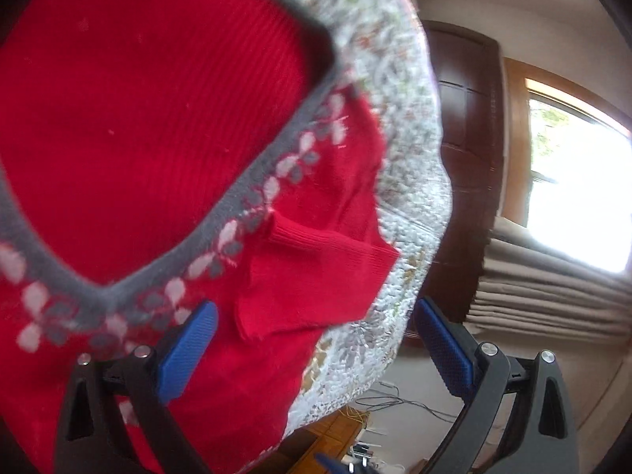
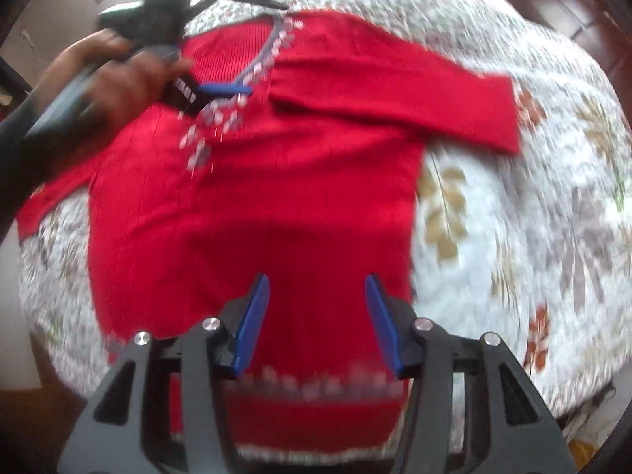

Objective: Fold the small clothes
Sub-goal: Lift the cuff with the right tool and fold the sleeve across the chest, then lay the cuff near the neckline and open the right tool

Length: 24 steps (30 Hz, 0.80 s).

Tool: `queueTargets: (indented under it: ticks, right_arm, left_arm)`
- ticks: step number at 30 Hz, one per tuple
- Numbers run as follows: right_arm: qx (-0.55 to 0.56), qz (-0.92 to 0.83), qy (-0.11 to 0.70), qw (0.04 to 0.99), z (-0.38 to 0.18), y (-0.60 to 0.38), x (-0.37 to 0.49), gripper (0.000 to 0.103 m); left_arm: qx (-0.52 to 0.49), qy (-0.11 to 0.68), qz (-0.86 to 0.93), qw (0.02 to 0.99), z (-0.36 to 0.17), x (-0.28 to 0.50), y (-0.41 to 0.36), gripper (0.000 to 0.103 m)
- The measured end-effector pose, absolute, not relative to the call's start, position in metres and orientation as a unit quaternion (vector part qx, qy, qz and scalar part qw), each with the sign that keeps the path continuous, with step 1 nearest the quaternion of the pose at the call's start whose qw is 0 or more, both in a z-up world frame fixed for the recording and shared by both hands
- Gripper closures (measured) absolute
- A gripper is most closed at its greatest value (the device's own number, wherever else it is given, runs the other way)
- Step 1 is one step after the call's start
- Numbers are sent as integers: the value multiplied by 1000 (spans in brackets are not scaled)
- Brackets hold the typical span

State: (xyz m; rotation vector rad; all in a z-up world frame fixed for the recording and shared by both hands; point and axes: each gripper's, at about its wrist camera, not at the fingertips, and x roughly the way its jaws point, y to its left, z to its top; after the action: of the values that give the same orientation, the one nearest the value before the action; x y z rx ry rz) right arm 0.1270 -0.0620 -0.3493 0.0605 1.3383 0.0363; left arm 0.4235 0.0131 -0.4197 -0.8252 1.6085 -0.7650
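While you hold both tools over the bed, this is how things lie:

Sweater: your red ribbed knit sweater [image 2: 252,197] lies flat on the white quilted bedspread with a leaf and flower print [image 2: 513,205], its neckline at the far end and its hem nearest your right tool.
Neckline: a grey V-shaped collar band [image 1: 252,181] edged with pale petal-shaped motifs; in the left wrist view it fills most of the frame, very close to the lens.
Sleeve: one red sleeve [image 2: 395,98] is folded across the chest, its cuff lying out on the bedspread past the body's side edge.
Left gripper [image 1: 316,331]: your blue-padded fingers [image 1: 189,351] stand wide apart with nothing between them; one pad is over the red knit just beside the collar, the other past the bedspread's edge.
Left hand [image 2: 118,83]: seen from the right wrist view, it holds that tool at the sweater's collar.
Right gripper [image 2: 318,320]: the jaws are spread and empty, hanging above the lower part of the sweater, near the patterned hem band [image 2: 316,385].
Sharpness: the right wrist view is blurred, so you cannot judge fine folds there.
Room: a dark wooden door [image 1: 466,138] and a bright window [image 1: 576,189] show beyond the bed.
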Motion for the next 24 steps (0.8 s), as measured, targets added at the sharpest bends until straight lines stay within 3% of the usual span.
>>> queueTargets:
  ticks: [8,9,11,12,13,15,24]
  right_arm:
    - [103,-1,629,771,-337,-69,98,52]
    - [112,0,626,772,-333,-70,98,52]
    - [121,3,622,774,-328,-71,98,52]
    - [123,4,619,776,-324,-71,99,52]
    - [122,6,614,780,-320,-70,99,52]
    - [121,6,610,783,-314,-72,99,52]
    - [129,-2,597,792,-296,-77,93,52]
  left_arm:
    - [-335,695,-290,566,-425,422,0,4]
    - [-328,697,-283,571,-424,422,-1,9]
    - [-294,709,-268,583,-422,420,-8,38]
    - [-279,715,-267,583,-422,420,-14,63]
    - [-268,719,-262,585,-422,419,-16,77]
    - [-245,727,-251,591,-423,418,-20,92]
    - [-199,698,-265,635,-374,410,-16,97]
